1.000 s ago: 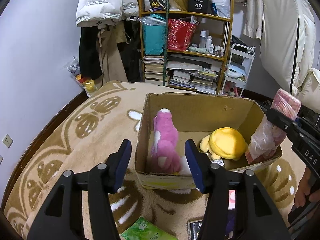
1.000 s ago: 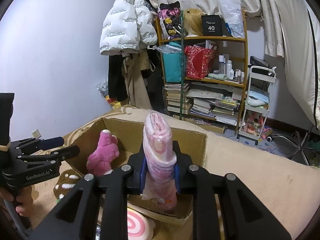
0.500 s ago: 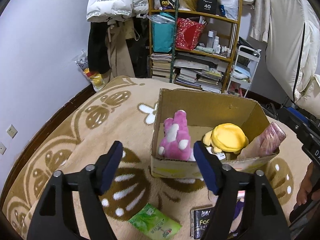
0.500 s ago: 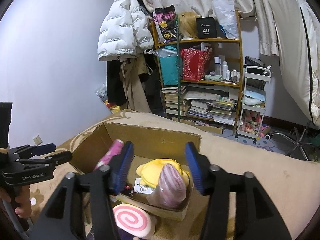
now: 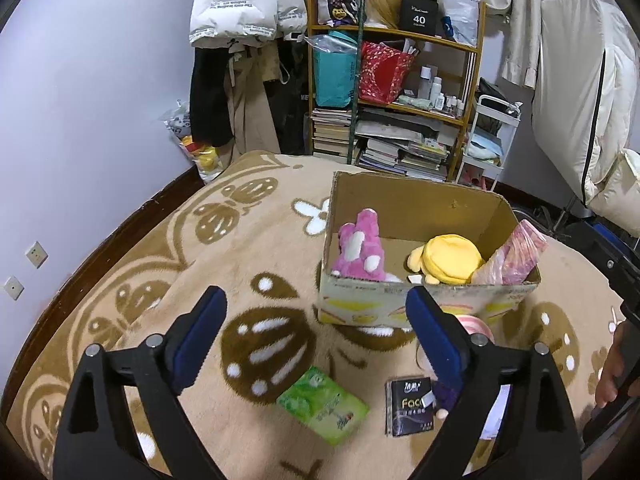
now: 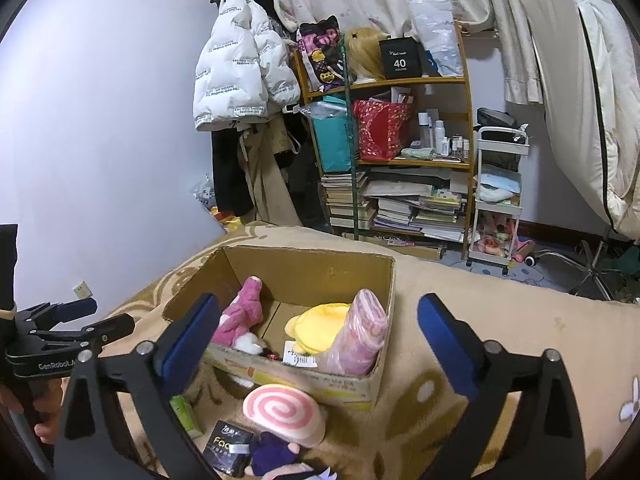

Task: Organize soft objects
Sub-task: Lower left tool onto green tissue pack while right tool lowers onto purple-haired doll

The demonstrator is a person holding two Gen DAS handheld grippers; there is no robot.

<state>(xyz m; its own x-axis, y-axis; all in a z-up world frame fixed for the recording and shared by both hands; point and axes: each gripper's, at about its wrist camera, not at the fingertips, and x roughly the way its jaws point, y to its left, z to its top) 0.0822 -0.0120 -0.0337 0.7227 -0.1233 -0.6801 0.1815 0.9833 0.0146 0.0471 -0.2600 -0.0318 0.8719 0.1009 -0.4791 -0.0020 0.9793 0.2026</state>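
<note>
Both the left gripper [image 5: 316,332] and right gripper [image 6: 318,330] gape empty, near the cardboard box [image 6: 304,272]; its right corner holds the pink roll [image 6: 362,334], beside the yellow plush [image 6: 320,326] and pink plush [image 6: 240,312].

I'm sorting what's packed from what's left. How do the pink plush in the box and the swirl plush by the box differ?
The pink plush lies inside the cardboard box at its left end; the swirl plush lies outside, on the blanket against the box's front wall. The pink plush is long, shaggy and magenta with white patches; the swirl plush is a round disc, pale pink with a darker spiral. Both are soft toys, and neither gripper holds either.
</note>
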